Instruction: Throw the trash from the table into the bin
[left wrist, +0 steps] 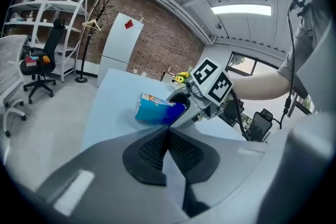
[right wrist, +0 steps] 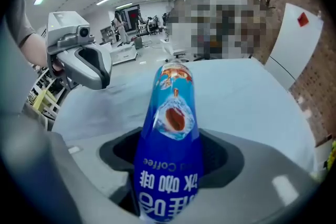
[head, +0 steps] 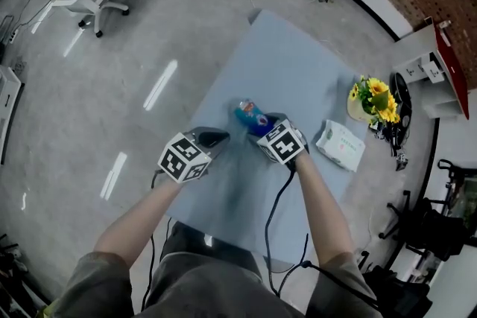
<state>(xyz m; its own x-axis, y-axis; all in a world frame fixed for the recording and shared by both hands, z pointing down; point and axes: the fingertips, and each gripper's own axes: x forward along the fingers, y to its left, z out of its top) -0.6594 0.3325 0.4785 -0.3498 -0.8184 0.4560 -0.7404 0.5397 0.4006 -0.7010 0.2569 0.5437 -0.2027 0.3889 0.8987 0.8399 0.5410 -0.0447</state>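
The step in hand is the pick-up of the first piece of trash; the right hand-held gripper has its jaws closed round the lower part of a blue coffee bottle, whose printed body runs away from the camera in the right gripper view; in the head view the bottle sits over the middle of the pale blue worktop, tilted well off upright; whether it is clear of the surface I cannot tell.

The left hand-held gripper has its jaws closed together with nothing between them; it hovers just beside the right one, pointing towards the bottle.

Further right on the worktop lie a white wipes pack and a pot of yellow flowers, both well apart from the bottle; the pack may count as trash, the flowers most likely not.

No bin shows in any view, so the task looks to be at its start; the next move, as I judge it, calls for lifting the bottle clear, carrying it off the worktop to wherever the bin stands, and opening the jaws over it; the grip is low on a long, smooth body, so the bottle could swing or slip if it is moved fast.
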